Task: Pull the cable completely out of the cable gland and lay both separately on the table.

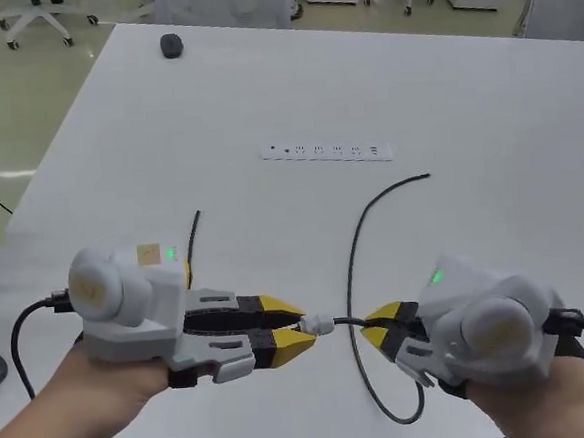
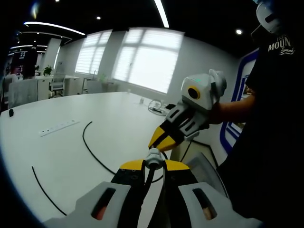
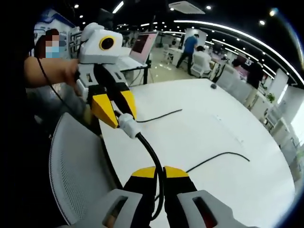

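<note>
Thin black cable [image 1: 347,275] pinched by right gripper [image 1: 368,328]; left gripper [image 1: 304,329] clamps small white cable gland [image 1: 322,325]: pull straight apart, steadily

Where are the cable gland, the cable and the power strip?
cable gland [image 1: 320,325], head view, its white body.
cable [image 1: 352,258], head view, middle of its black curve.
power strip [image 1: 327,152], head view, centre of its white bar.
</note>
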